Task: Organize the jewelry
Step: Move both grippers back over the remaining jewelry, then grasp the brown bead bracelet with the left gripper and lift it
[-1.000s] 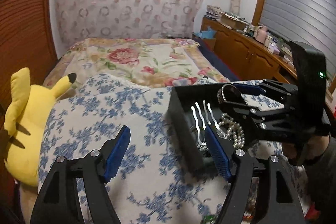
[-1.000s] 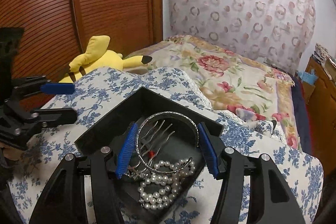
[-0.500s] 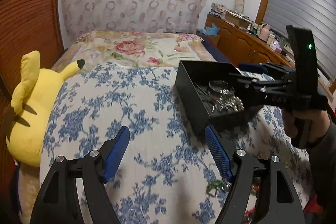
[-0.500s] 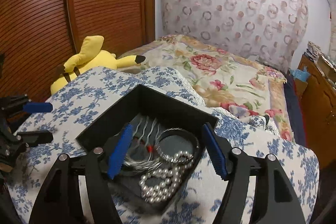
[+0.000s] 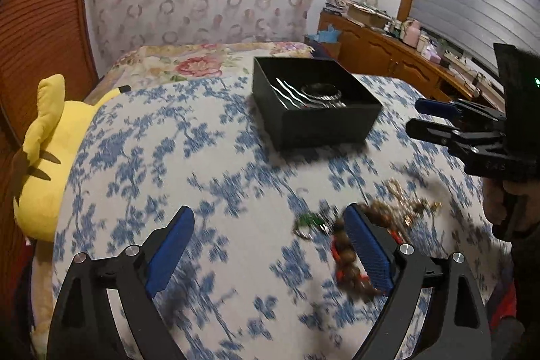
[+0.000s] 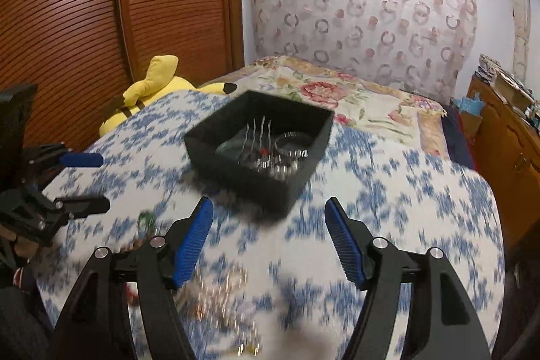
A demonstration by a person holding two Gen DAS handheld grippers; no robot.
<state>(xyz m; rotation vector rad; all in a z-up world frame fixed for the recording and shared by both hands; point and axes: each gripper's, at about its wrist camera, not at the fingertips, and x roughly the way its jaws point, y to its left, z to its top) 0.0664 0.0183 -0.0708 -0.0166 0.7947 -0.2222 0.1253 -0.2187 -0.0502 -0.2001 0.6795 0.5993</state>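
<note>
Both grippers have withdrawn from the black box [image 5: 317,103]. Left view: left gripper [image 5: 270,248], jaws just opened wide, holds nothing; loose bead bracelet [image 5: 341,258] at 4 o'clock, light, limp, best pinched across its strand. Right view: right gripper [image 6: 268,245] open, empty; box at 12 o'clock.

right tongs [image 6: 268,238] agape, empty; black box [image 6: 236,172] beyond, jewelry inside.
</note>
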